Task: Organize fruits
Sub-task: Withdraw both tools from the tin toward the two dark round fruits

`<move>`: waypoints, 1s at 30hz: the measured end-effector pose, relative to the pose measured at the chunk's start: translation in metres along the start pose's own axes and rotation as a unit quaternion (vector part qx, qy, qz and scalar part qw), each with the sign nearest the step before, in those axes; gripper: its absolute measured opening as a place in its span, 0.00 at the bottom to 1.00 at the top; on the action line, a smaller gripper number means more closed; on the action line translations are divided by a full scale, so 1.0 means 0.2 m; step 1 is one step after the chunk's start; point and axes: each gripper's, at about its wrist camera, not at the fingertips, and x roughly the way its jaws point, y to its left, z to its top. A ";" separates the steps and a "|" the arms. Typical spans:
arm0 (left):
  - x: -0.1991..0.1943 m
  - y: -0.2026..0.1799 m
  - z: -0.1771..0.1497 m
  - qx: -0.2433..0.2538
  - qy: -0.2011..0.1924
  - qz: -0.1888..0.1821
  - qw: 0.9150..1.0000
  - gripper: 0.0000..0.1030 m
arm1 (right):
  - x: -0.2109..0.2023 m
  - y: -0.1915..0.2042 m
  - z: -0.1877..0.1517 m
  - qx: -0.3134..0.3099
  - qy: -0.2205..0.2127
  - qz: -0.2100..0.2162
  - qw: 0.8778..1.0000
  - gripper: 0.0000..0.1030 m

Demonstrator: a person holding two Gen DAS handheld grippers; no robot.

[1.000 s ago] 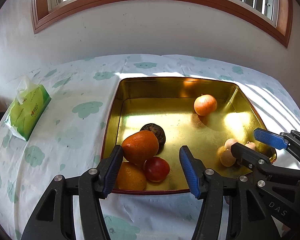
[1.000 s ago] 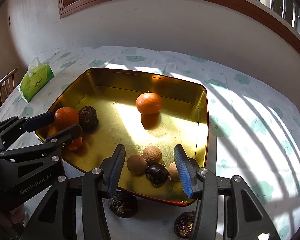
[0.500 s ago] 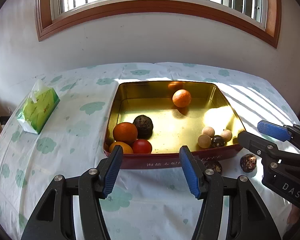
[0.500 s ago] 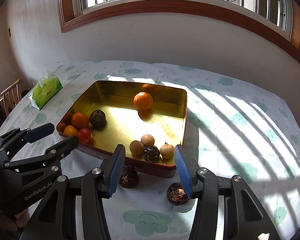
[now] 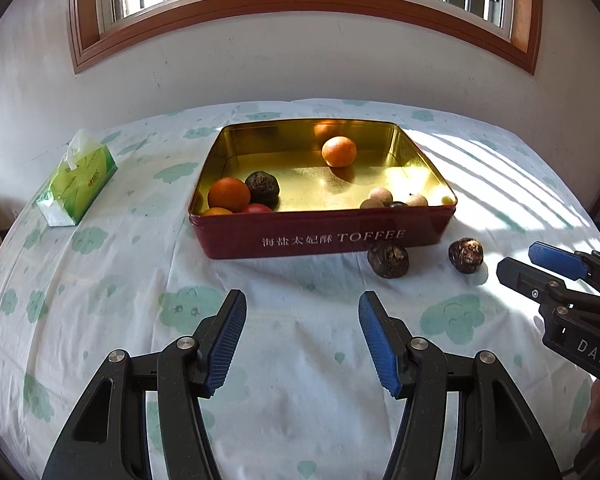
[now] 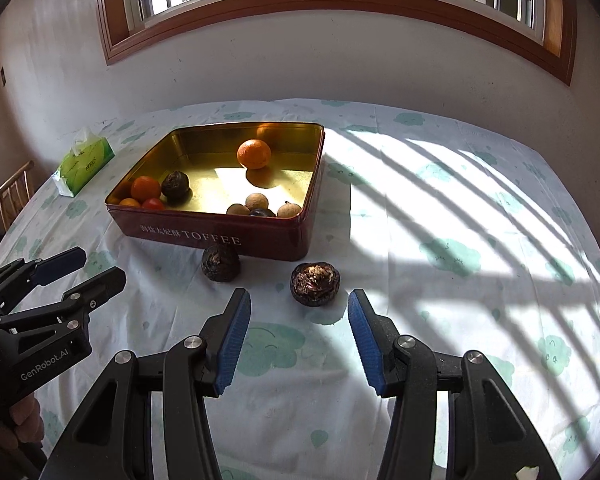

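A red toffee tin (image 5: 324, 236) (image 6: 220, 236) with a gold inside stands mid-table. It holds an orange (image 5: 339, 151) at the back, oranges, a red fruit and a dark wrinkled fruit (image 5: 262, 188) at the left, and several small brown fruits (image 5: 381, 196) at the front right. Two dark wrinkled fruits lie on the cloth before the tin (image 5: 388, 260) (image 5: 465, 255) (image 6: 220, 263) (image 6: 315, 283). My left gripper (image 5: 302, 336) hovers open over bare cloth. My right gripper (image 6: 298, 332) is open, just short of the nearer dark fruit.
A green tissue pack (image 5: 78, 180) lies at the table's left. The cloth (image 6: 460, 240) is white with green cloud prints, sunlit at the right. A wall with a wood-framed window stands behind. A wooden chair (image 6: 14, 192) shows at the far left edge.
Both grippers have pulled back from over the tin toward the near side of the table. The tin's red front wall and the two dark fruits on the cloth have come into view.
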 end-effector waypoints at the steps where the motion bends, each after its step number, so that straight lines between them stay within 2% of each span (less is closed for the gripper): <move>1: 0.01 0.00 -0.02 0.000 0.004 0.000 1.000 0.58 | 0.00 -0.01 -0.02 0.002 0.004 -0.002 1.000 0.47; 13: 0.07 -0.01 -0.18 -0.009 0.033 -0.003 0.999 0.58 | 0.10 -0.07 -0.17 0.011 0.040 -0.011 0.999 0.47; 22: 0.13 -0.02 -0.19 -0.008 0.038 0.002 0.999 0.58 | 0.21 -0.06 -0.14 0.006 0.044 -0.016 0.999 0.47; 30: 0.17 -0.03 -0.16 -0.012 0.037 0.003 0.999 0.58 | 0.30 -0.02 -0.06 -0.019 0.029 -0.023 0.999 0.47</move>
